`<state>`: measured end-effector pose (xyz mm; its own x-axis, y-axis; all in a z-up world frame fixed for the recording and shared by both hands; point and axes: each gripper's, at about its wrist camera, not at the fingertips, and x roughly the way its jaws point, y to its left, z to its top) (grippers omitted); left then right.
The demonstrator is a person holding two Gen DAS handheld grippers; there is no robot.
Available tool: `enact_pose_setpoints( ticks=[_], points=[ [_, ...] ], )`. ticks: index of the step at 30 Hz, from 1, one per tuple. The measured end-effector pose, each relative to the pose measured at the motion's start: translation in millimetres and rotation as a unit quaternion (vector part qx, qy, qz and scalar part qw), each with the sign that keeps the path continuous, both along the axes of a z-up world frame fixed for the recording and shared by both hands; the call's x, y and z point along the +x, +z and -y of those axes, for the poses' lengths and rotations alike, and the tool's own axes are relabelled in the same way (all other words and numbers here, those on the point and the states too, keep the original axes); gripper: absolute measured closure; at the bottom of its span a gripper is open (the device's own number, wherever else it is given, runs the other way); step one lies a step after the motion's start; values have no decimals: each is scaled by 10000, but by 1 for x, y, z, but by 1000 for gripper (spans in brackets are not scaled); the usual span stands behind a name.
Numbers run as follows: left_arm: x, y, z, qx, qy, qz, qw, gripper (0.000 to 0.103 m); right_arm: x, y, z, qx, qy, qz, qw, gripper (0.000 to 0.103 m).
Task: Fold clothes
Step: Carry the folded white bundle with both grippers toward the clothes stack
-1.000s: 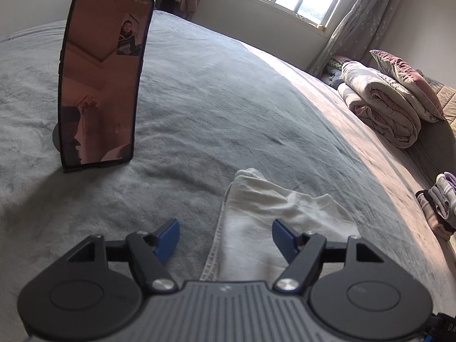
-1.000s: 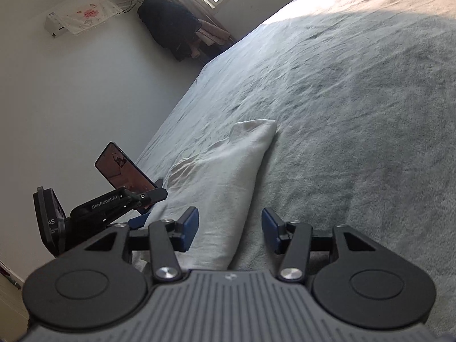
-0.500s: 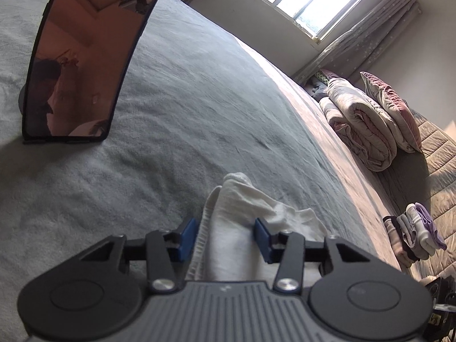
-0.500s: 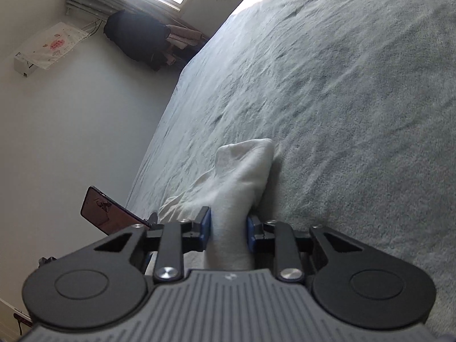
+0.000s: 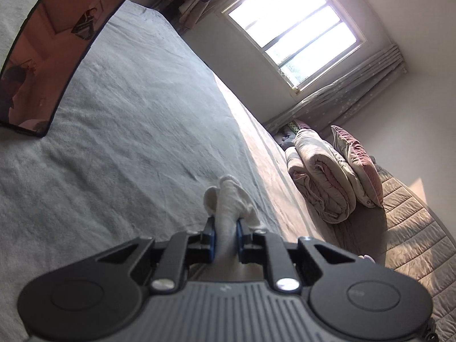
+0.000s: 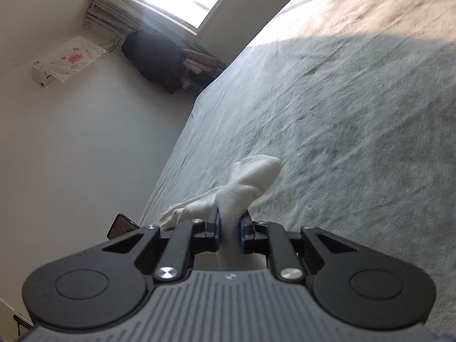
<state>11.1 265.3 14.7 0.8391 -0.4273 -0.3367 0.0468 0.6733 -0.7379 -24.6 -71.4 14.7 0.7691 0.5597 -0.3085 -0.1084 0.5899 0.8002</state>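
From my left camera, the garment (image 5: 228,196) sits between the fingers of the left gripper (image 5: 225,238), bunching up just ahead of them over the bed (image 5: 136,131). A phone (image 5: 57,48) stands on the bed far to the left. A rolled quilt (image 5: 322,182) and pillow (image 5: 359,162) lie to the right, below the window (image 5: 296,25). My right gripper (image 6: 230,232) has the garment (image 6: 253,182) between its fingers too, with the phone (image 6: 121,225) low left.
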Motion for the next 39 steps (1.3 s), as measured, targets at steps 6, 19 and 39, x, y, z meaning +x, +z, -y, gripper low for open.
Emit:
enact_pose_setpoints(
  ticks=[6,19,39],
  points=[
    [13,43,72,28,-394,379,9985,89,-11,45,57,-308,-374,458,9978,89],
    [29,99,252,437,-1086,624,9912,89,-42,99,194,-535,-1381,939,9845,89],
    [31,138,426,715,-1812,1016,9756,89,-64,131,327,-1402,-2208,1272,9568,89]
  ],
)
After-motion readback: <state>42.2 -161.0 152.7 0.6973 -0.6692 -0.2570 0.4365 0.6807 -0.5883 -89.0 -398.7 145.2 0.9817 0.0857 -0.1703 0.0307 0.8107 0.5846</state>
